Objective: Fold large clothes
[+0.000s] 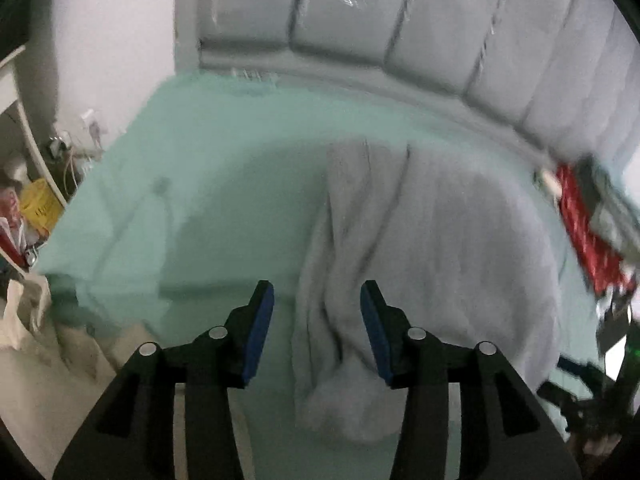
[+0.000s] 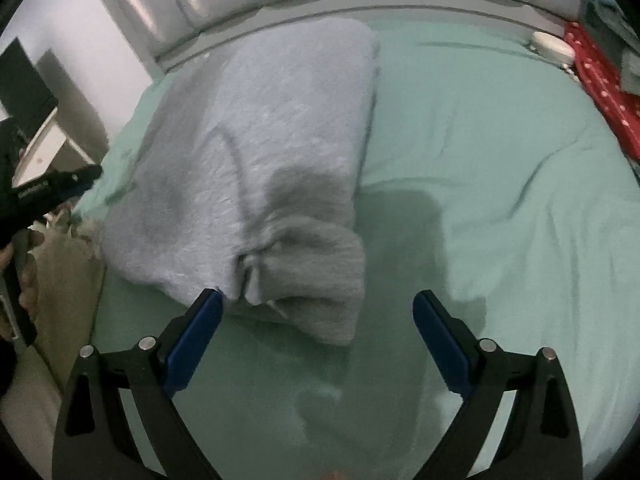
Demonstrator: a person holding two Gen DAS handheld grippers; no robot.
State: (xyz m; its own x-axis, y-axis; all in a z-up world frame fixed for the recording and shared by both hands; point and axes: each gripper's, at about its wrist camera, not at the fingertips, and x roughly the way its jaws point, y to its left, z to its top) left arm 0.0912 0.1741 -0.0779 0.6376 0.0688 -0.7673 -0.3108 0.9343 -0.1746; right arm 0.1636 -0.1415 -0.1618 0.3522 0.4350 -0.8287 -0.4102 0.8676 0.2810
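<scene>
A large grey fleecy garment (image 2: 260, 152) lies folded into a long bundle on a mint-green bed sheet (image 2: 500, 160). Its bunched near end sits just beyond my right gripper (image 2: 318, 304), which is open and empty, its left finger close to the cloth. In the left wrist view the same garment (image 1: 432, 248) lies ahead and to the right. My left gripper (image 1: 317, 296) is open and empty, hovering over the garment's near left edge. The left gripper also shows at the left edge of the right wrist view (image 2: 48, 192).
A padded grey headboard (image 1: 400, 20) runs along the far side of the bed. A red spotted item (image 2: 600, 88) and a white object (image 2: 554, 46) lie at the bed's right. A white shelf with clutter (image 1: 28, 184) stands left of the bed. Beige cloth (image 1: 40, 344) lies at the left.
</scene>
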